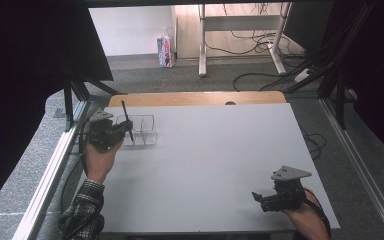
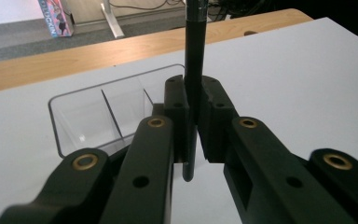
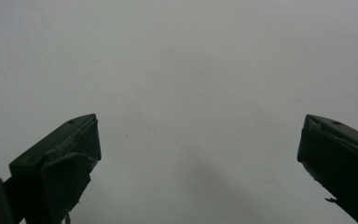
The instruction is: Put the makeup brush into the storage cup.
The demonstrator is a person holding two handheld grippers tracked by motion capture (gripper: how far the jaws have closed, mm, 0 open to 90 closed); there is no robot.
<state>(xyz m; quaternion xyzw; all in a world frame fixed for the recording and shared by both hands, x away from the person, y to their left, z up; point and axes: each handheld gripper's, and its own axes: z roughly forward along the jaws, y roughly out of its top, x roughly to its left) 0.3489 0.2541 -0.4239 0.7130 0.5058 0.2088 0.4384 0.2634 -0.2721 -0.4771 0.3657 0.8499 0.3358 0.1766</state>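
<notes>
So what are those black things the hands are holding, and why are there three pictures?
They are claws, grabbing tools that a person squeezes by hand; no robot is here. The big picture looks down from above a white table. At its left the left claw is shut on a thin black pen, held upright next to a clear plastic box with dividers. Near the front at the right, the right claw is open and holds nothing.

The other two pictures come from little cameras riding on the claws. One looks along the left claw pinching the pen, with the clear box behind. The other looks along the right claw, spread wide over bare table.
</notes>
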